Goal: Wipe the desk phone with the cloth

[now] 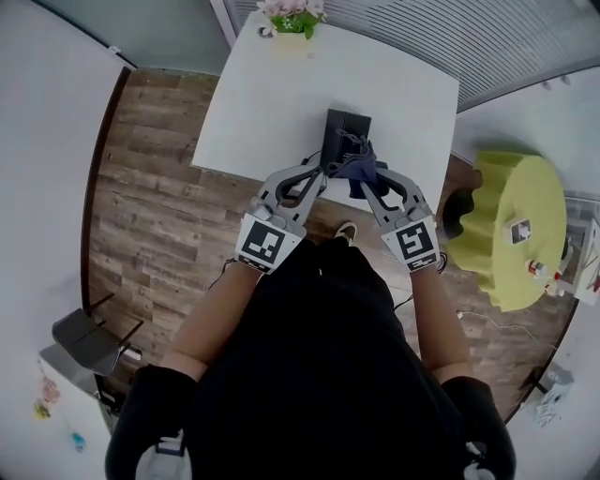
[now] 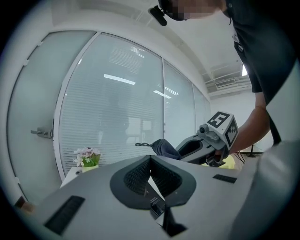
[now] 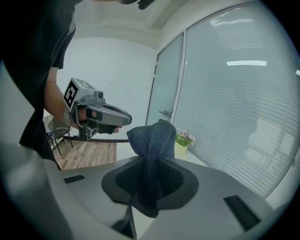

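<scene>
A black desk phone [image 1: 343, 132] stands near the front edge of the white table [image 1: 272, 103]. My right gripper [image 1: 368, 184] is shut on a dark blue cloth [image 1: 359, 170], which bunches up against the phone's near right corner. In the right gripper view the cloth [image 3: 153, 140] sticks up out of the closed jaws of the right gripper [image 3: 149, 163]. Just left of the cloth, at the phone's near edge, my left gripper [image 1: 322, 172] has its jaws together. The left gripper [image 2: 150, 159] shows nothing between its tips. The cloth [image 2: 164, 148] and the right gripper [image 2: 206, 142] lie ahead of it.
A flower pot [image 1: 292, 19] sits at the table's far edge. A yellow round piece of furniture [image 1: 520, 225] stands to the right, and a dark chair [image 1: 89, 339] on the wooden floor at lower left. Glass walls with blinds enclose the room.
</scene>
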